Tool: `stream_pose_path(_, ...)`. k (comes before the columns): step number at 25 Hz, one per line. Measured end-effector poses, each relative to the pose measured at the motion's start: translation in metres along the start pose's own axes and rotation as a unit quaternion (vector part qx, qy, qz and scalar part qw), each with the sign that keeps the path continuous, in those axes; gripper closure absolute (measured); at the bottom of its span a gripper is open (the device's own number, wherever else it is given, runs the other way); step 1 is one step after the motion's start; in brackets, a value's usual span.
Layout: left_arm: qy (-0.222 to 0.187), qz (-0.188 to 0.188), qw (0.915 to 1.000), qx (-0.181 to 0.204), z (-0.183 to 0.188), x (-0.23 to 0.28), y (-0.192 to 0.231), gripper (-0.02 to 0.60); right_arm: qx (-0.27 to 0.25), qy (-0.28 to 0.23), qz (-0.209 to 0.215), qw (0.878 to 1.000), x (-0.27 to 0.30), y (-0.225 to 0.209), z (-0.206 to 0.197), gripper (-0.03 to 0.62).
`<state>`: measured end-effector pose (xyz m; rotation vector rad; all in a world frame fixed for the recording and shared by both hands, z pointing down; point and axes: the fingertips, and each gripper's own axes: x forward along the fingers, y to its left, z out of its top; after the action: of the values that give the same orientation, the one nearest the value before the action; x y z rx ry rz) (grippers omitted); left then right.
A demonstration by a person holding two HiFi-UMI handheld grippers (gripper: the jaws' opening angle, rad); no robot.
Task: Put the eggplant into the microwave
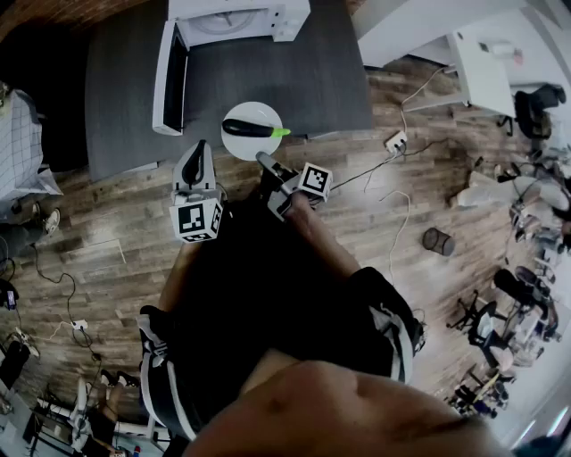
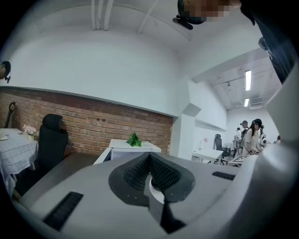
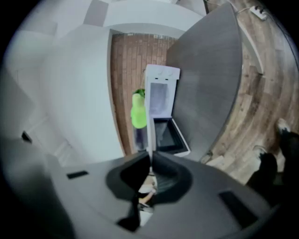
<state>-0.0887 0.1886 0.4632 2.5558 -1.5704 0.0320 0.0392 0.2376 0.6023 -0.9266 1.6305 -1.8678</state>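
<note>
Dark eggplant lies sideways on its plate, just ahead of the right gripper, the nearer one. It and the left gripper are both closed, holding nothing.

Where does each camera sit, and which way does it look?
Head view: on the person's head, steeply down at table, eggplant, microwave; arms, left gripper and right gripper show.
Left gripper view: on that gripper, level over shut jaws toward microwave and brick wall.
Right gripper view: on that gripper, rolled sideways, over shut jaws toward the microwave, door open.
Shared: all three see the microwave.
</note>
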Motion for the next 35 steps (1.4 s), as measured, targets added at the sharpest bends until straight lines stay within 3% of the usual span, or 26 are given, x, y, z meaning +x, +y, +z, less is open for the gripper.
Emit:
stream_pose_path(17,-0.001,-0.003,1.0,-0.002,-0.001,0.003,-0.004,0.546,0.008,0.002,-0.003,1.0,-0.003,-0.003,0.002,0.556)
stream_pose_path(35,-0.009,0.021,0.9997,-0.001,0.001,0.009,-0.049,0.546,0.011,0.033,-0.011,0.999,-0.027,-0.023,0.033,0.556)
